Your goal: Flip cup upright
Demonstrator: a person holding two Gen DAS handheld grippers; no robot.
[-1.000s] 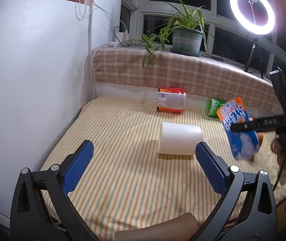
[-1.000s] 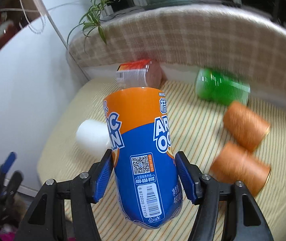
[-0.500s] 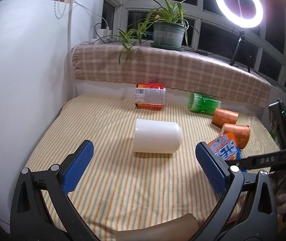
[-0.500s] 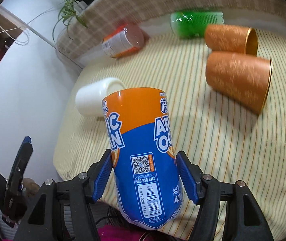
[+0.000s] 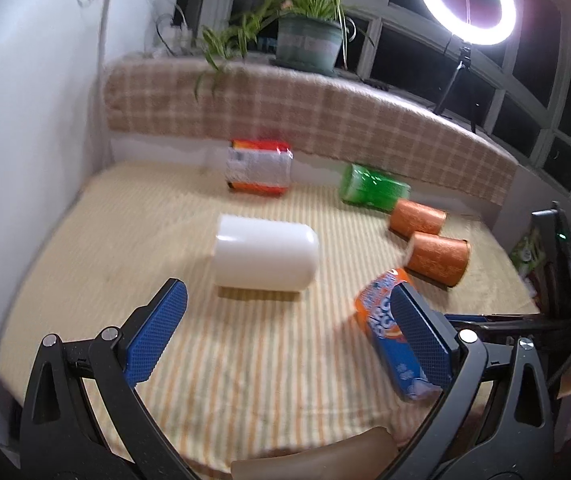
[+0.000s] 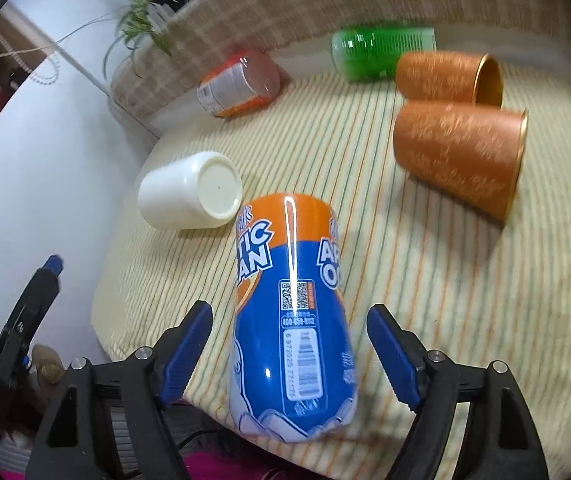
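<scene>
Blue-and-orange cup (image 6: 291,316) lying lengthwise at lower centre of the right wrist view, between released right gripper (image 6: 289,354) fingers, untouched; left gripper (image 5: 285,336) spread, farther off

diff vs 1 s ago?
Right gripper brought the blue-orange cup down onto the table near its front edge and opened its jaws, letting it go. Left gripper stayed open and empty; white cup and orange cups unmoved on their sides.
</scene>
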